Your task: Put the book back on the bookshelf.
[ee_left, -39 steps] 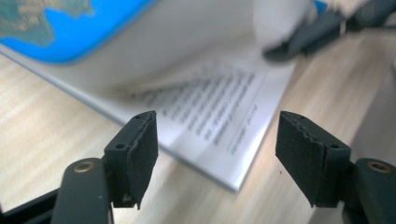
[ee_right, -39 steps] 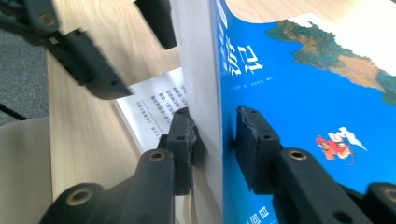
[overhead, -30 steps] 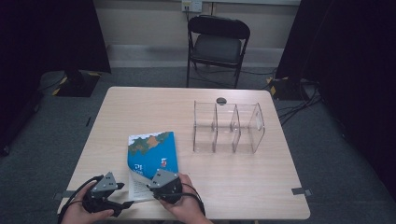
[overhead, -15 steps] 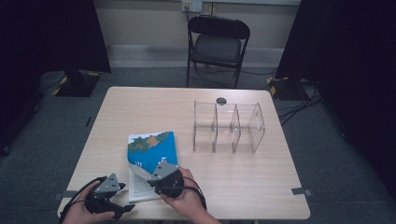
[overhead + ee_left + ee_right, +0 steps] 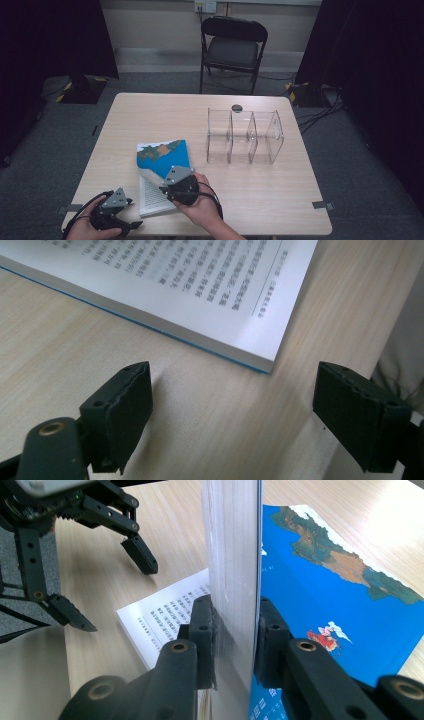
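Blue-covered book (image 5: pixel 162 159) lies open, front pages lifted.

Two black grippers (image 5: pixel 119 216) (image 5: pixel 167 189) with grey three-cornered top plates, ridged black fingers (image 5: pixel 125 407), brass-coloured rivets, trailing cables.

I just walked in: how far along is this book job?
Done: the right gripper is shut on a wad of pages and the blue cover, lifted off the book. In hand: that bundle stands on edge. The left gripper is open beside the book's corner. Left, probably: moving the book to the clear rack.

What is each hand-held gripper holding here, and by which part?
Right hand-held gripper clamps the book's lifted front pages and cover by their edge. Left hand-held gripper holds nothing.
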